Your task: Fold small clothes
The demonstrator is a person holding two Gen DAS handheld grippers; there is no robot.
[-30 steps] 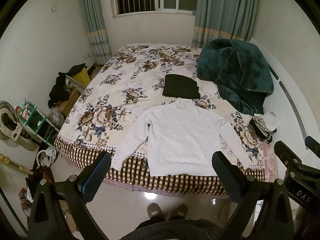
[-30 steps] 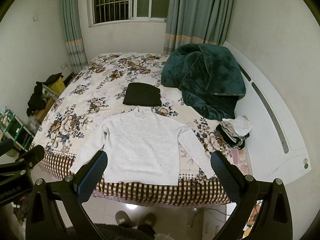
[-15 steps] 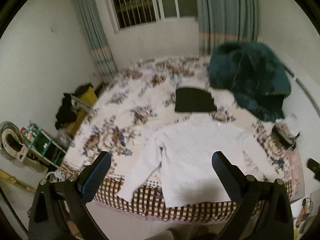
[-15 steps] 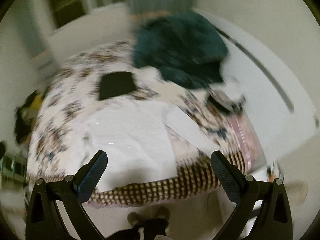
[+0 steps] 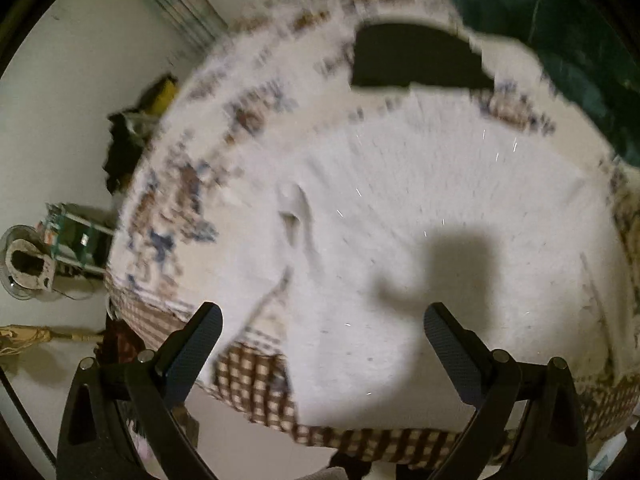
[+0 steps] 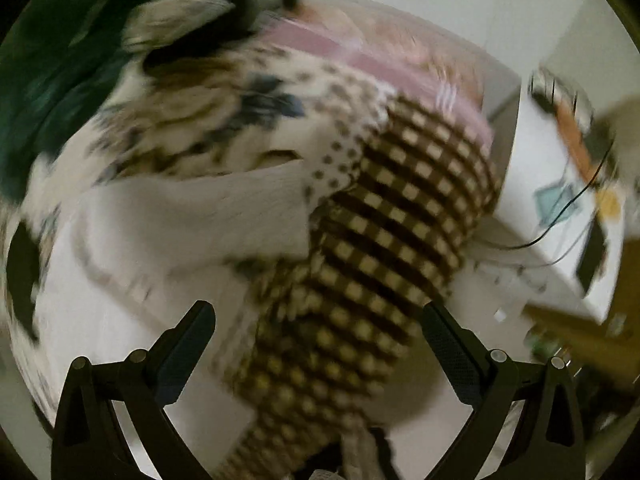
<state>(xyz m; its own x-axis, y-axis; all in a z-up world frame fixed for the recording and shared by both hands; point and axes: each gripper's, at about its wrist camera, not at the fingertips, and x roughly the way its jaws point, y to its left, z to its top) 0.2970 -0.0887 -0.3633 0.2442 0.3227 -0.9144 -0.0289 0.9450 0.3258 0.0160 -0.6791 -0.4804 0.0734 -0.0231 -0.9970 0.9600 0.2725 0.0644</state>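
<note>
A white sweater [image 5: 420, 216] lies flat on the floral bed [image 5: 192, 176], its hem at the checked bed edge. My left gripper [image 5: 320, 352] is open and empty, low over the sweater's hem and left sleeve. In the right wrist view, which is blurred, the sweater's right sleeve [image 6: 208, 208] lies near the bed's checked corner [image 6: 392, 216]. My right gripper [image 6: 316, 340] is open and empty, just short of that sleeve end. A folded black garment [image 5: 416, 56] lies beyond the sweater's collar.
A dark green blanket [image 5: 568, 32] is heaped at the back right of the bed. Clutter, a shelf and a fan [image 5: 28, 260] stand on the floor at left. A white cabinet [image 6: 560, 208] with cables stands right of the bed corner.
Both grippers have swung down and forward, close to the bed. The left now hovers over the sweater's lower left, the right over the right sleeve end. Both stay open.
</note>
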